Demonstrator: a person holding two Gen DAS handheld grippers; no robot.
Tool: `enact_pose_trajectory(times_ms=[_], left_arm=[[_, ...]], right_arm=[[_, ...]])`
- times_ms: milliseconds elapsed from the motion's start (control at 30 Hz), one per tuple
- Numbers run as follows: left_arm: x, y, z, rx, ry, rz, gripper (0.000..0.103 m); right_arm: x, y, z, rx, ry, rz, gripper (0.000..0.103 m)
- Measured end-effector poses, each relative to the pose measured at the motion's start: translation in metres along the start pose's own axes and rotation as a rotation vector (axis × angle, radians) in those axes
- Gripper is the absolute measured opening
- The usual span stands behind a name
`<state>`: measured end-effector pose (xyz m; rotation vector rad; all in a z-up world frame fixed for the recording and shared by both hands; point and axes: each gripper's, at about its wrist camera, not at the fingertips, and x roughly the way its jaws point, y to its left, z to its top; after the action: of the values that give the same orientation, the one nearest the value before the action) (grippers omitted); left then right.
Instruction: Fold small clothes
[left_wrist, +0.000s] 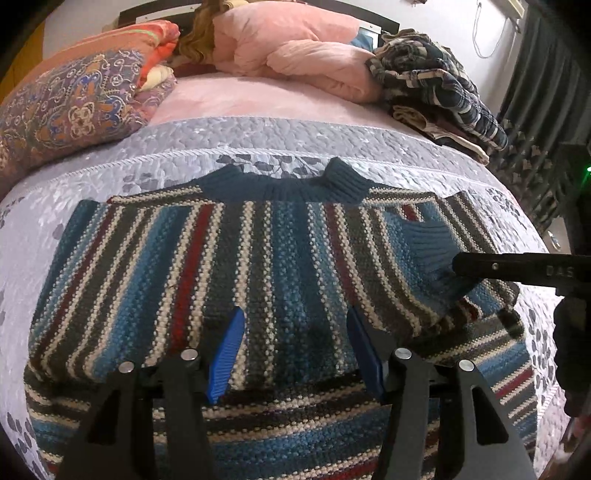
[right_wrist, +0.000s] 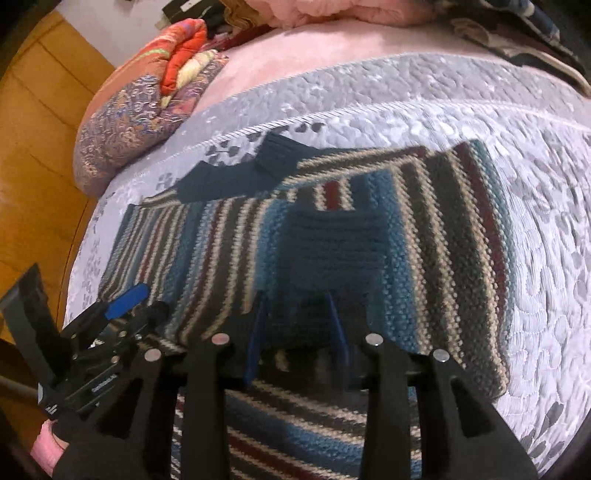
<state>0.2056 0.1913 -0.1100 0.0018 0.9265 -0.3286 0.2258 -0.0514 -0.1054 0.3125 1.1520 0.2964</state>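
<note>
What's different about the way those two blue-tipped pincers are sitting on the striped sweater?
The left gripper is spread wide, while the right gripper has a narrower gap. The left one sits over the sweater body's stripes; the right one sits at the ribbed blue cuff of the folded-in sleeve, though an actual grip can't be confirmed. Both have blue pads and black frames and rest low on the same sweater.
</note>
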Motion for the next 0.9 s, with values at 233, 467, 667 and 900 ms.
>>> enact_pose_trajectory(times_ms=[233,467,667,900], left_arm=[[0.000,-0.006,-0.007,0.039,-0.023,0.022,0.058],[0.002,-0.009,-0.014,0.059,-0.027,0.026,0.058],[0.003,-0.008,-0.016,0.059,-0.027,0.025,0.058],[0.000,-0.010,-0.017,0.058,-0.040,0.030,0.058]], right_arm=[[0.009,-0.006,-0.010,-0.021,0.030,-0.031,0.034],[0.012,-0.006,-0.018,-0.041,0.030,-0.037,0.034],[0.014,-0.009,-0.021,-0.039,0.023,-0.026,0.034],[0.005,-0.004,-0.020,-0.046,0.007,-0.034,0.035]])
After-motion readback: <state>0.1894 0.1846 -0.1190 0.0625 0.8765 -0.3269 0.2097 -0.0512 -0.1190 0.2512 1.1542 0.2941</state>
